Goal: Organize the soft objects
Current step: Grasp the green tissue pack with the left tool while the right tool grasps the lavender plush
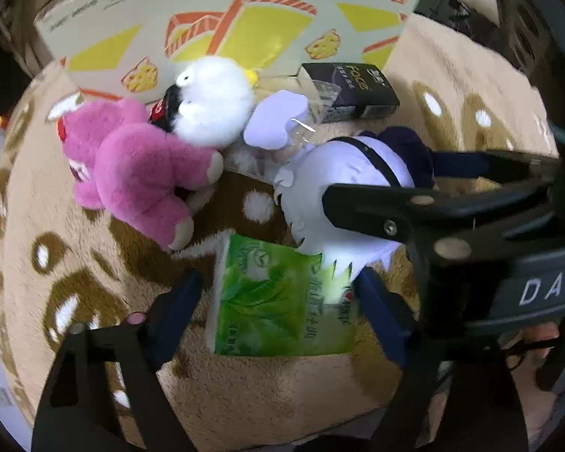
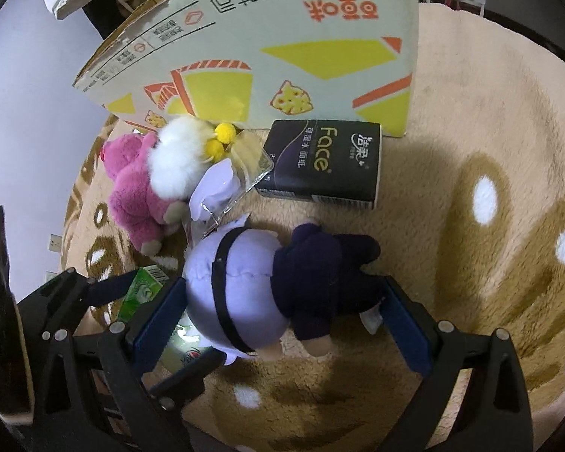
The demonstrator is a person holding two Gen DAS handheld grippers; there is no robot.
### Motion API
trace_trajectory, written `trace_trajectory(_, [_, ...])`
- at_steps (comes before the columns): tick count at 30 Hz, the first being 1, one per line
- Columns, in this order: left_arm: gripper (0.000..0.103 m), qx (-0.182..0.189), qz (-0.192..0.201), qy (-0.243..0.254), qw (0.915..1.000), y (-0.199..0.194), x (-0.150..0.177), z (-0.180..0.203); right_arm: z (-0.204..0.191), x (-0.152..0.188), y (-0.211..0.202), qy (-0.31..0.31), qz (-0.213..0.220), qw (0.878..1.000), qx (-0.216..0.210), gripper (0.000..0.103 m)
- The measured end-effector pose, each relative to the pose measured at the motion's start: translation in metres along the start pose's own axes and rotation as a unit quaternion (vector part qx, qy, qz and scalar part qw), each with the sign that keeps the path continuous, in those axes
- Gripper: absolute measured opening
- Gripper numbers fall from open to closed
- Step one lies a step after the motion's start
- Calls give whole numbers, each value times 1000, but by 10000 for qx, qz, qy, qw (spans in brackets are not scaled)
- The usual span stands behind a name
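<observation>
A tan plush rug (image 2: 471, 113) with brown-and-white spots carries a printed carton (image 2: 282, 56). Before it lie the pink bear (image 1: 139, 173), white plush (image 1: 214, 101) and black tissue pack (image 2: 320, 162). The left hand-held gripper (image 1: 278, 301) brackets the green pack (image 1: 278, 301); contact unclear. The right hand-held gripper (image 2: 286, 301) stands spread around the doll (image 2: 245, 282).

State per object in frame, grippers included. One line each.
left gripper: jaws astride the green tissue pack, not visibly pressing
right gripper: jaws open, astride the doll
green tissue pack: lying flat on the rug
purple-and-white doll: lying down
pink plush bear: lying on its side
white fluffy plush: leaning against the carton
black tissue pack: lying flat by the carton
cardboard carton: on the rug behind the toys
</observation>
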State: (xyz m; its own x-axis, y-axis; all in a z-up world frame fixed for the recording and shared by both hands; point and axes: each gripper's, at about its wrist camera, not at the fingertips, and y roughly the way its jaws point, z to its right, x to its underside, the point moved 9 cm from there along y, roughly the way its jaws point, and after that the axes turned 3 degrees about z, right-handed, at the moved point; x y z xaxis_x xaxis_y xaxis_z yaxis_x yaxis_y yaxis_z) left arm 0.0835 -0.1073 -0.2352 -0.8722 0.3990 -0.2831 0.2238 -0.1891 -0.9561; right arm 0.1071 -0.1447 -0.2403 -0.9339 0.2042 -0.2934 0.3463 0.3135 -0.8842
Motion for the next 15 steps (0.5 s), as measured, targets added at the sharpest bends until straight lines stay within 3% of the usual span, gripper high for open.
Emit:
trace_trajectory(6, [68, 42, 29, -126, 9999, -4, 1, -1, -4, 0, -4, -22, 76, 10000, 25, 94])
trace_trajectory(15, [68, -408, 454, -203, 9979, -31, 4, -29, 5, -8, -29, 101, 537, 9981, 299, 92])
